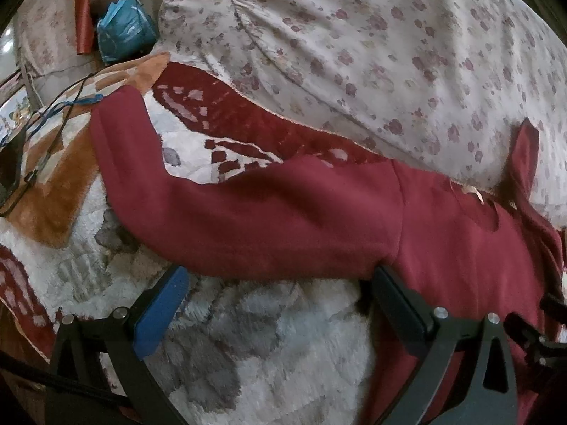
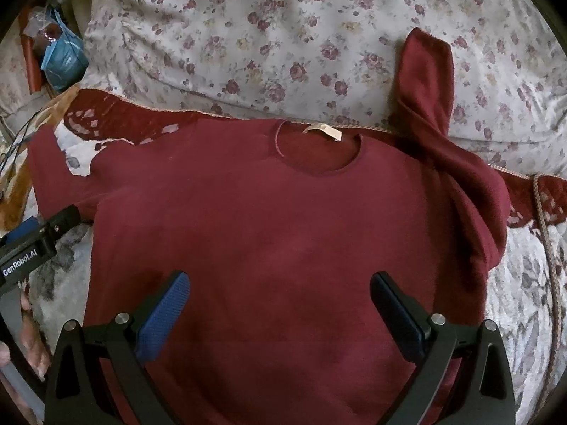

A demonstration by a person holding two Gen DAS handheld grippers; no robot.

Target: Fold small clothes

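- Your left gripper [image 1: 280, 283] has its jaws spread wide with nothing between them; it sits over the plush blanket [image 1: 248, 336], at the lower edge of the near sleeve [image 1: 219, 219].
- Its right finger [image 1: 397, 304] overlaps the cloth at the armpit seam; actual contact cannot be told.
- Your right gripper [image 2: 280, 290] is likewise spread wide and empty, above the lower chest of the maroon sweater [image 2: 283, 233].
- The sweater lies flat and face-up on the blanket, neck opening [image 2: 319, 152] toward the blanket's far edge, with a pale label [image 2: 324, 131] showing inside the collar.
- The sleeve on the left side stretches outward toward the blanket's left edge, cuff [image 1: 106, 120] near a tangle of blue and black cords [image 1: 46, 117].
- The other sleeve [image 2: 428, 85] bends upward past the blanket's far edge onto the floral quilt [image 2: 283, 35].
- In the right wrist view, the left gripper's body, marked "GenRobot.AI" [image 2: 21, 262], enters at the left edge with fingers of your hand [image 2: 32, 340] below it.
- A blue plastic bag [image 1: 124, 32] lies beyond the blanket's far-left corner.
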